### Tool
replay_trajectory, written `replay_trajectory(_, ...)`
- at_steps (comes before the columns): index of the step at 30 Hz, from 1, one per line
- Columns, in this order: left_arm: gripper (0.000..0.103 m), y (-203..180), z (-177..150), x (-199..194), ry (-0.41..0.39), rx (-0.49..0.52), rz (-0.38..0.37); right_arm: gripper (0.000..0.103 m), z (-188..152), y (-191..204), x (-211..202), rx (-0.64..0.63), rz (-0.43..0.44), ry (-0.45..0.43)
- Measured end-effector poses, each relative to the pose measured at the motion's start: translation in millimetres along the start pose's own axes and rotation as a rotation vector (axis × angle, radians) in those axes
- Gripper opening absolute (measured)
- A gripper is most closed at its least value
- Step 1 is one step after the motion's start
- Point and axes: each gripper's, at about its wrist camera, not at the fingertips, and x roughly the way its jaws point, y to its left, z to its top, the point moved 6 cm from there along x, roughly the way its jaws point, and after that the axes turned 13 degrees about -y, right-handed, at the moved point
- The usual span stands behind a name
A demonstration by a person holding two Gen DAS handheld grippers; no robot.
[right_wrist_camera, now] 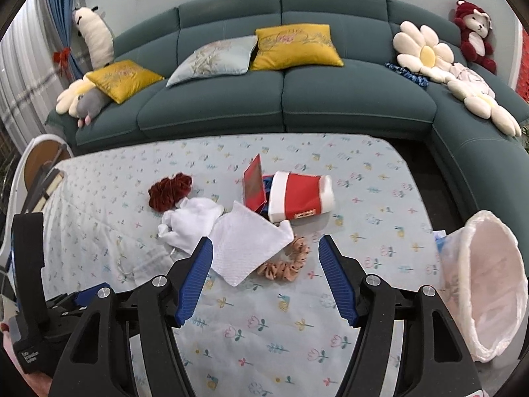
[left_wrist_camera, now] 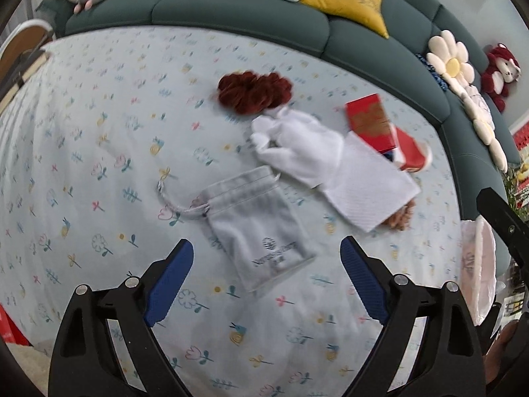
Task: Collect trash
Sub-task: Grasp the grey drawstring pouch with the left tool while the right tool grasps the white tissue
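Items lie on a floral tablecloth (left_wrist_camera: pixel 99 152): a grey drawstring pouch (left_wrist_camera: pixel 258 228), a white glove (left_wrist_camera: pixel 297 145), a white cloth square (left_wrist_camera: pixel 367 185), a dark red scrunchie (left_wrist_camera: pixel 254 91), a red box (left_wrist_camera: pixel 370 122), a red-and-white paper cup (right_wrist_camera: pixel 297 197) lying on its side and a peach scrunchie (right_wrist_camera: pixel 287 263). My left gripper (left_wrist_camera: pixel 266 258) is open, just above the pouch. My right gripper (right_wrist_camera: pixel 264 254) is open, with the cloth square (right_wrist_camera: pixel 244 244) and peach scrunchie between its fingers' line. A bin with a pink liner (right_wrist_camera: pixel 486 281) stands at the table's right edge.
A teal corner sofa (right_wrist_camera: pixel 284 99) with yellow and pale cushions, flower cushions and plush toys runs behind and to the right of the table. A white chair (right_wrist_camera: pixel 36 158) stands at the table's left end. The left gripper's body (right_wrist_camera: pixel 29 281) shows at left in the right wrist view.
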Motion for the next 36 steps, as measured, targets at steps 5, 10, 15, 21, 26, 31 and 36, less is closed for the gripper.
replay_trajectory(5, 0.086, 8, -6, 16, 0.023, -0.013, 0.004, 0.064, -9, 3, 28, -0.007, -0.009, 0.042)
replay_trajectory(10, 0.075, 8, -6, 23, 0.018, -0.013, -0.01, 0.064, -16, 0, 55, 0.004, -0.025, 0.082)
replay_trajectory(15, 0.054, 9, -11, 35, 0.043, -0.024, -0.029, 0.064, -24, -3, 78, 0.002, -0.04, 0.115)
replay_trajectory(21, 0.021, 4, -15, 39, 0.049, 0.0, -0.037, 0.048, -37, -2, 98, 0.002, -0.029, 0.164)
replay_trajectory(26, 0.002, 4, -15, 38, 0.044, -0.01, -0.044, 0.021, -42, 3, 101, -0.013, -0.017, 0.178)
replay_trajectory(31, 0.001, -2, -6, 22, -0.004, -0.003, -0.068, 0.006, -34, 4, 89, 0.0, 0.016, 0.153)
replay_trajectory(36, 0.001, -13, 3, 0, -0.044, 0.001, -0.099, 0.005, -14, 7, 64, 0.003, 0.048, 0.096)
